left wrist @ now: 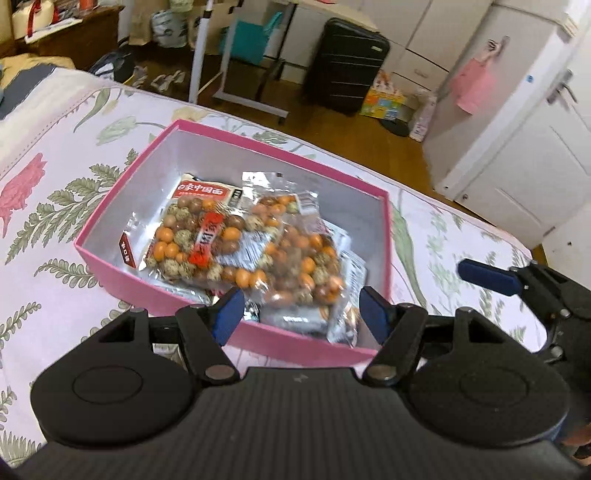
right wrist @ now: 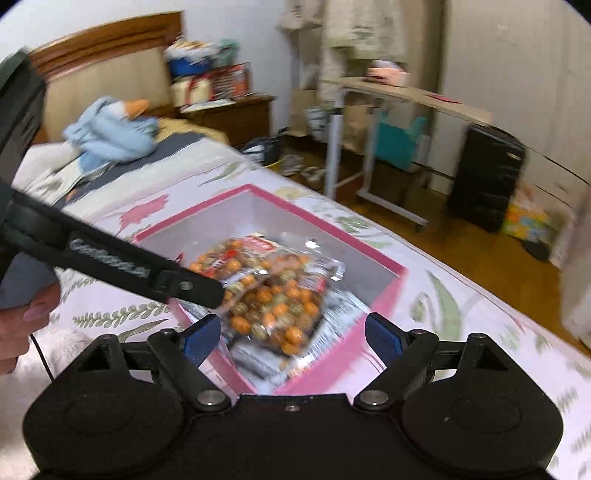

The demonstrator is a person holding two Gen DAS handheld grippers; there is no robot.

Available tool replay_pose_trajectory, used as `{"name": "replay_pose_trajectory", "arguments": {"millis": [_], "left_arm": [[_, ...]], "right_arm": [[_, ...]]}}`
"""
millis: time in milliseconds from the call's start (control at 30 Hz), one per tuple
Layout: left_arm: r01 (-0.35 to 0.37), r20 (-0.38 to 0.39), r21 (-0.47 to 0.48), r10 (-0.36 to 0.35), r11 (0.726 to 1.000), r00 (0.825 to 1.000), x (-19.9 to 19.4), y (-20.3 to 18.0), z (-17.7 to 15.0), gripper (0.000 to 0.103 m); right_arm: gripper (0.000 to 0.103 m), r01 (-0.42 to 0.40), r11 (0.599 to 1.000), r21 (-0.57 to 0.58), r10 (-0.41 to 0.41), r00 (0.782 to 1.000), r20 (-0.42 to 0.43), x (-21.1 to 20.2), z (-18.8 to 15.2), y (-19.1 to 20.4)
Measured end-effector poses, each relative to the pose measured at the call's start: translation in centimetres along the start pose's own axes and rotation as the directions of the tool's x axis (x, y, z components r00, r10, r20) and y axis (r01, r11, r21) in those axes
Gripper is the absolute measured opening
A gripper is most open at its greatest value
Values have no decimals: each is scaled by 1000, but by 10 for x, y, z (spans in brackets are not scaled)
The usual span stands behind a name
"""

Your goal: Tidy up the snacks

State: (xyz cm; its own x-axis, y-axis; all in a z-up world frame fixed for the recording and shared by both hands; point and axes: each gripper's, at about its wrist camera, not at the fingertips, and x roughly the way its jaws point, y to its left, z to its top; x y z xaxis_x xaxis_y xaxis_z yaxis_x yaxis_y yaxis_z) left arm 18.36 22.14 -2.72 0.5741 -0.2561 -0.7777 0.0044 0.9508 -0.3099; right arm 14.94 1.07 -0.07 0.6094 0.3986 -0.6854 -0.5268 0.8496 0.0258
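Lying beyond left hand-held gripper [left wrist: 299,314]: snack packets [left wrist: 243,243]

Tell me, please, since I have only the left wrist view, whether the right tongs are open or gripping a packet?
Observer: The right tongs are open and hold nothing; they hover over the near corner of the pink box.
Operator: Thank you. Is anything lying further up the bed?
Observer: Yes, a blue plush toy lies near the wooden headboard, well apart from the box.
Operator: And how do my left tongs look from that side?
Observer: The body of the left tongs reaches across the box's left edge, just beside the snack packets.
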Motion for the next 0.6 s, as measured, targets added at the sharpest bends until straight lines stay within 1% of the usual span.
{"name": "replay_pose_trajectory", "arguments": {"millis": [167,267,333,467,600], "left_arm": [[15,23,67,-17,998,1000,-29,-21,-15,68],[36,32,101,-39,994,999,-45,-33,-21,68],[38,38,131,-43,991,998,-55,-43,-26,68],[44,38,186,-52,982,998,-68,-62,-37,68],[48,36,235,-58,971,998,-78,-77,-49,68]], "right_arm": [[89,58,991,119,-63,997,40,-44,-15,-12],[89,114,982,152,-123,991,52,-69,-22,-14],[89,149,973,175,-160,986,54,-83,-28,-15],[89,219,945,242,-235,971,42,-108,-43,-16],[89,293,910,295,-314,949,27,-126,-57,-13]]}}
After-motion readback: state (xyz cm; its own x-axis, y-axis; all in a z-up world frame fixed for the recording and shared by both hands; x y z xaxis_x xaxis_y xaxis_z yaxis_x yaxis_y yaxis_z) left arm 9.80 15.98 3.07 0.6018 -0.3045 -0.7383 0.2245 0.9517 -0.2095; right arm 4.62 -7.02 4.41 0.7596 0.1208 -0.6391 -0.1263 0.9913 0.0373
